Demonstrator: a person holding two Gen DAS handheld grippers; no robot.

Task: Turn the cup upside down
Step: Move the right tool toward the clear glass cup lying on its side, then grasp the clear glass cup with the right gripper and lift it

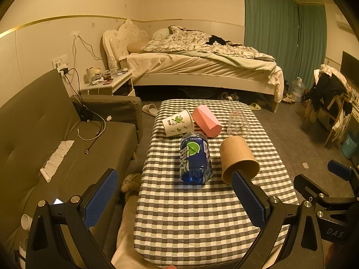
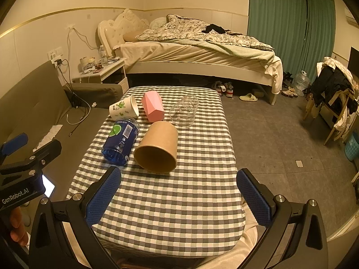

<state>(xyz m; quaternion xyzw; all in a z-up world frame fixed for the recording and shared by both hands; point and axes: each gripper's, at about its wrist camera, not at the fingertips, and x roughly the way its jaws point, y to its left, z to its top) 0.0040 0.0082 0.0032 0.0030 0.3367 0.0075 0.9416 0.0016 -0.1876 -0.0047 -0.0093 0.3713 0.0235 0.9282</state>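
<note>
I hover both the left gripper (image 1: 175, 199) and right gripper (image 2: 179, 192) spread and empty, approach step pending; the brown paper cup (image 2: 157, 146) lies sideways mid-bench (image 2: 179, 201), at twelve o'clock, needing a rim grasp.

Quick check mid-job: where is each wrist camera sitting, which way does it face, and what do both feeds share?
Left wrist: low at the table's near end, facing the bed; open left gripper frames the blue bottle; right gripper at right edge.
Right wrist: same end, further right; open right gripper below the brown cup; a hand at left.
Shared: cups, pink box.
</note>
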